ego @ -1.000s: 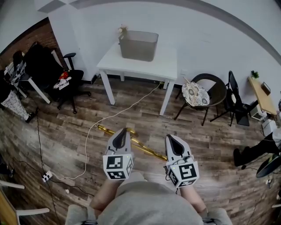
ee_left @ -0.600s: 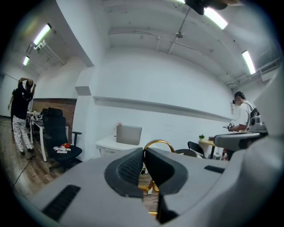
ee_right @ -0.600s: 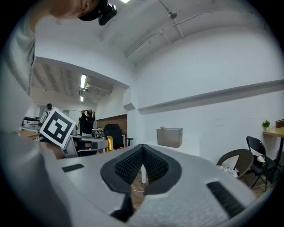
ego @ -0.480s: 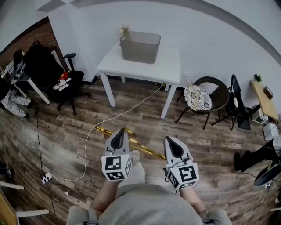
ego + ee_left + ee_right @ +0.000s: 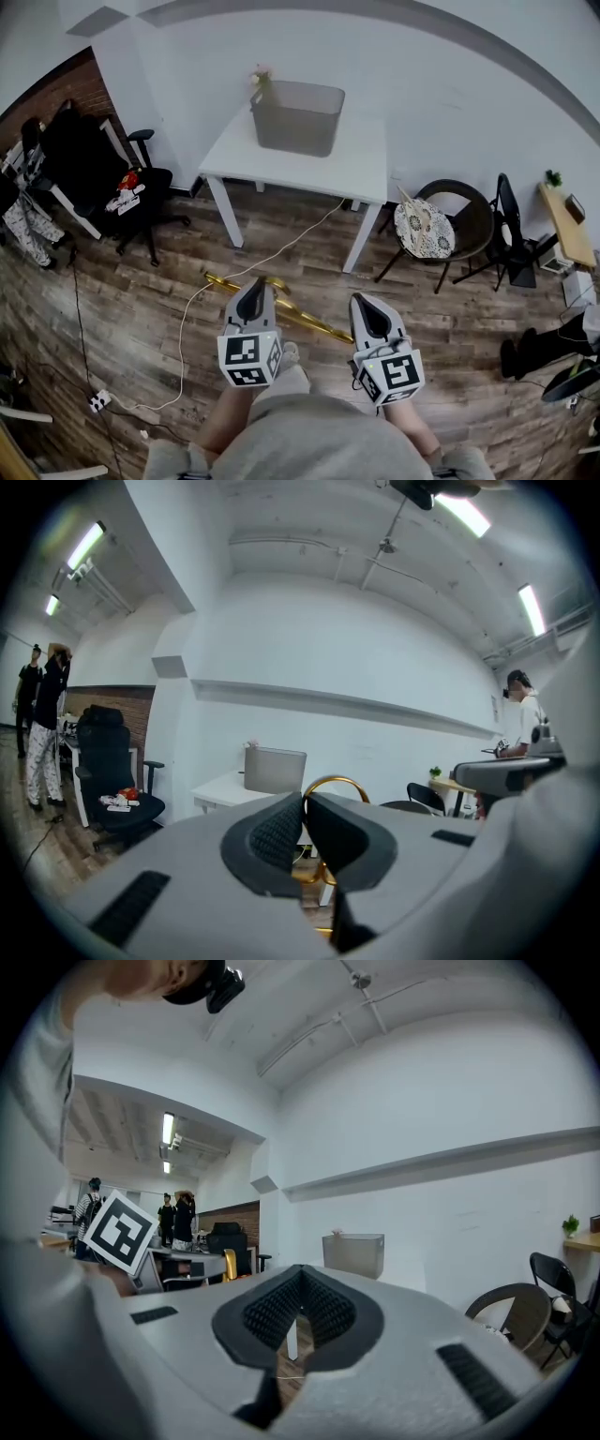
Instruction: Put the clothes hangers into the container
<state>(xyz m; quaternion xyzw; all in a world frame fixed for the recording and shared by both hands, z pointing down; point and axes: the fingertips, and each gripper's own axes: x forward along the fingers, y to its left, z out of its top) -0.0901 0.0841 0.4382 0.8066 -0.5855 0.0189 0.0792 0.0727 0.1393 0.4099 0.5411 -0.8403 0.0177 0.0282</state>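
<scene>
A gold clothes hanger (image 5: 305, 317) hangs above the wood floor between my two grippers in the head view. My left gripper (image 5: 255, 284) is shut on it near the hook, and the gold hook (image 5: 339, 782) curves up just past the closed jaws of the left gripper (image 5: 305, 799). My right gripper (image 5: 360, 302) stands beside the hanger's right end; its jaws (image 5: 300, 1274) look shut with nothing between them. The grey container (image 5: 298, 117) stands on the white table (image 5: 309, 169) ahead, and it also shows as a grey container (image 5: 275, 771) and a grey container (image 5: 353, 1255) in the two gripper views.
A black office chair (image 5: 131, 187) stands left of the table. A round chair with a patterned cushion (image 5: 422, 230) and a dark folding chair (image 5: 511, 230) stand to the right. A white cable (image 5: 197, 300) runs over the floor to a power strip (image 5: 98, 401). People stand far left.
The table and container have drawn slightly nearer and shifted in the head view. Both grippers keep their places, the left still shut on the hanger.
</scene>
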